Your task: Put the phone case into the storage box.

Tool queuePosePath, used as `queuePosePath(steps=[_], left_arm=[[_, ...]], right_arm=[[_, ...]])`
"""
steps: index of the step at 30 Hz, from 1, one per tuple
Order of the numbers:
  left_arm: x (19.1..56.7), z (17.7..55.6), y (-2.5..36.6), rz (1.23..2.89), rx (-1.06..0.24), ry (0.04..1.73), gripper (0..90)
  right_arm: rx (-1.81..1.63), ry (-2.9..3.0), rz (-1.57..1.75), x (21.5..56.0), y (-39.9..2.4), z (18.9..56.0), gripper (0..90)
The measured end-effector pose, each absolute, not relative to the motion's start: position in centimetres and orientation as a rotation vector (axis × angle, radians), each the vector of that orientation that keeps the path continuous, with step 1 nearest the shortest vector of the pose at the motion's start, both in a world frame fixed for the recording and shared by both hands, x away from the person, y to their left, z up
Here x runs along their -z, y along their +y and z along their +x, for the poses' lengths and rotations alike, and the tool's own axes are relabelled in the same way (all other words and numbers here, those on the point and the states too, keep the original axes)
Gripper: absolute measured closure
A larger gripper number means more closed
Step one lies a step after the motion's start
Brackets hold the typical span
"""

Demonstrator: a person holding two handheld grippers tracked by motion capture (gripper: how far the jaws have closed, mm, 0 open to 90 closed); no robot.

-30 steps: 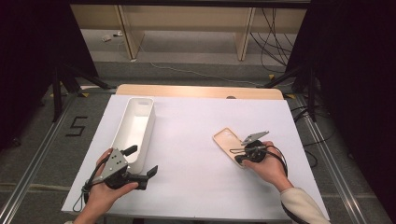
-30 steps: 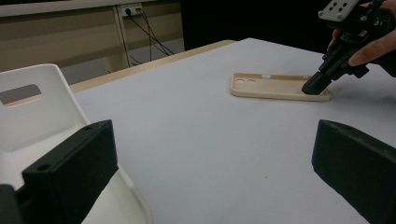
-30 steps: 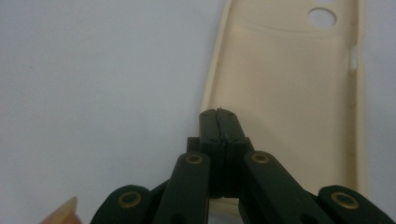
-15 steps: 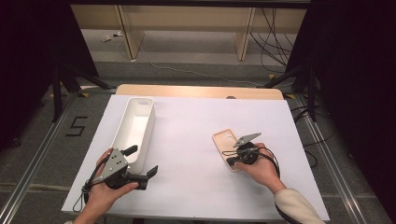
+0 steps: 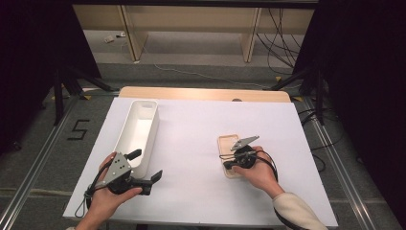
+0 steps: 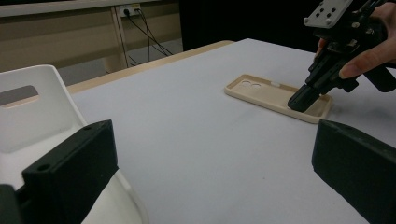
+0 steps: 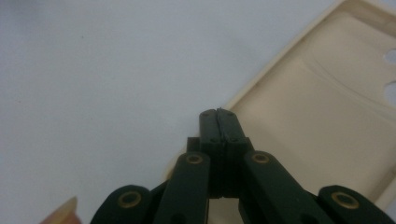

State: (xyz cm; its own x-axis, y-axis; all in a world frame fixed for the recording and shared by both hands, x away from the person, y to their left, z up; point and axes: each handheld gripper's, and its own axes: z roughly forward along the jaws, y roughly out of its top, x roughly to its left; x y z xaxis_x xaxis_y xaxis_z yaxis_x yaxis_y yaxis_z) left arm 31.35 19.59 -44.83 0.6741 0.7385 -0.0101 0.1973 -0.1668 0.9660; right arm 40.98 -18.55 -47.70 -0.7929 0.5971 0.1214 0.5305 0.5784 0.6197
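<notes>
A beige phone case lies open side up on the white table, right of centre. My right gripper is shut with nothing between its jaws, and its tip points down into the case's near end. In the right gripper view the closed tips sit just inside the case's rim. From the left gripper view, the case lies ahead with the right gripper tipped into it. My left gripper is open and empty, held low by the near end of a white bin.
The long white bin is empty and lies lengthwise on the left side of the table. A wooden strip borders the table's far edge. Cables and shelf legs lie on the floor beyond.
My right gripper has moved left across the phone case, from its right side to its near end. The case, the bin and my left gripper have stayed put.
</notes>
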Motion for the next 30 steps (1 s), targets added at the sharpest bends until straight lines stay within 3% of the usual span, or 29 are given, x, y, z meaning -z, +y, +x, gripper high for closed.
queuePosePath(steps=[30], left_arm=[[44.9,31.3,19.6,1.710,-0.565,0.761,0.0]], right_arm=[[-1.041,2.700,0.949,47.9,-16.8,41.7,90.0]])
